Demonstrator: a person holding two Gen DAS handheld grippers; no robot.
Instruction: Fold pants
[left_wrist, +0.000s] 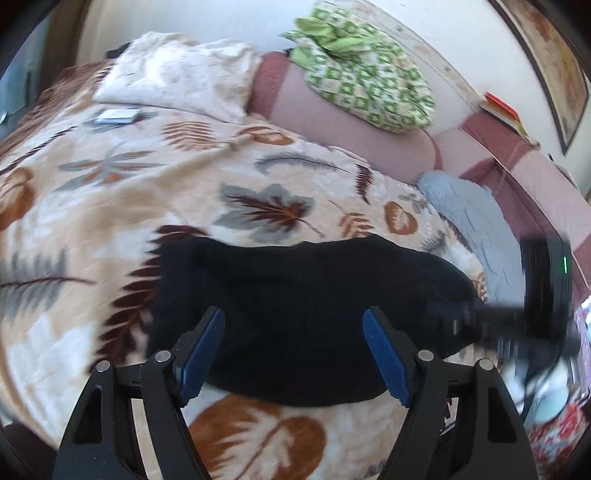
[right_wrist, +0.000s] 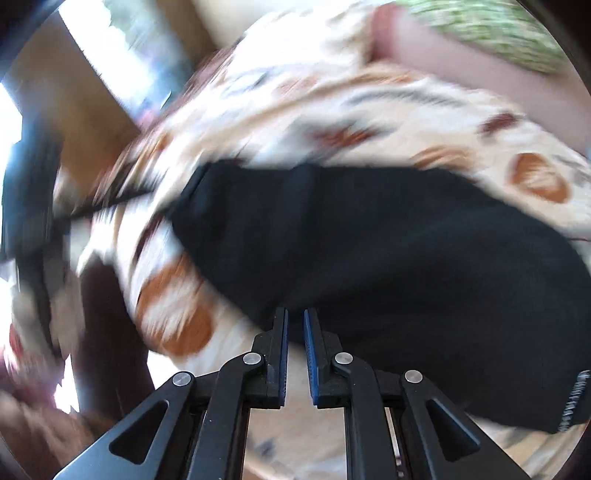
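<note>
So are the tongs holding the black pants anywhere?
No. The left tongs stand open above the pants, and the right tongs are nearly shut with nothing between them.

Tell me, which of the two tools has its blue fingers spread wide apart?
The left tool: its blue fingers stand far apart over the black pants. The right tool has its fingers nearly together, with only a thin gap and nothing held.
</note>
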